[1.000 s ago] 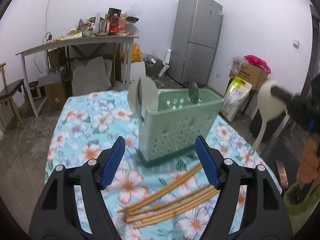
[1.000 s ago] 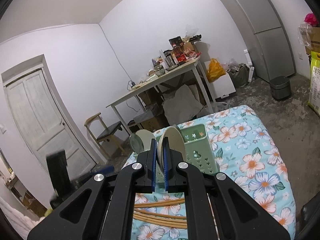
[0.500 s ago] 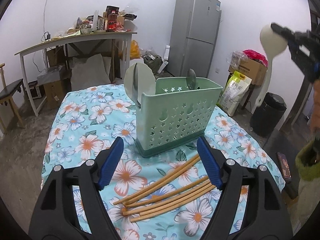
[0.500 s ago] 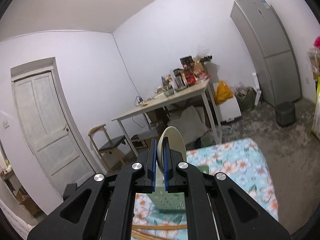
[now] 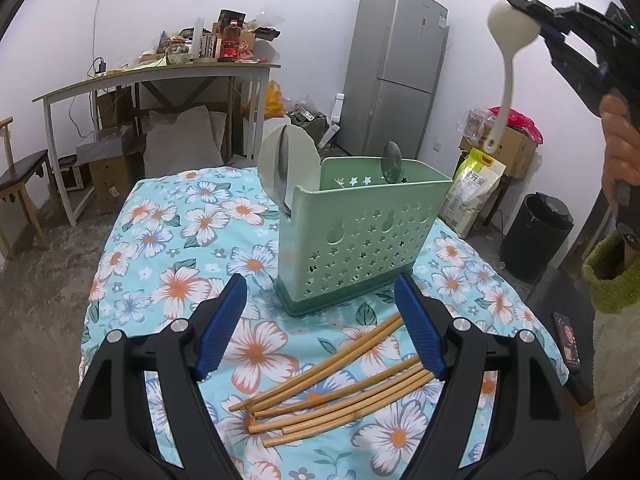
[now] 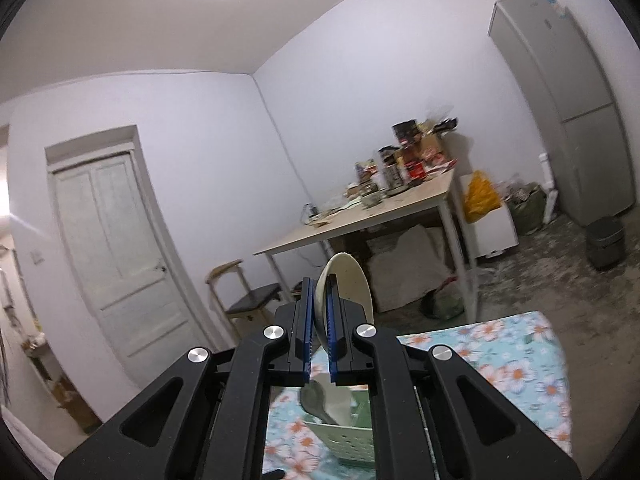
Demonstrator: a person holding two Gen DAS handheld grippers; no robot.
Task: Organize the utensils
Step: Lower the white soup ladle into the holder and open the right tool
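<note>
A green perforated utensil holder (image 5: 360,232) stands on the floral tablecloth (image 5: 168,248); a pale rice paddle (image 5: 286,168) and a metal spoon (image 5: 391,158) stick out of it. Several wooden chopsticks (image 5: 340,384) lie in front of it. My left gripper (image 5: 320,328) hovers open just above the chopsticks, nothing between its fingers. My right gripper (image 6: 319,292) is shut on the bowl of a cream rice spoon (image 5: 508,52), held high at the upper right with its handle hanging down. In the right wrist view the holder (image 6: 352,436) shows below the gripper.
Beyond the cloth stand a cluttered white desk (image 5: 160,76), a grey fridge (image 5: 394,68), a black bin (image 5: 534,236), boxes and bags (image 5: 500,148). A phone (image 5: 566,340) lies at the table's right edge. A person's hand and green sleeve (image 5: 612,276) are at right.
My right gripper has lifted the cream spoon from beside the holder up to high at the right. The left gripper has stayed over the chopsticks.
</note>
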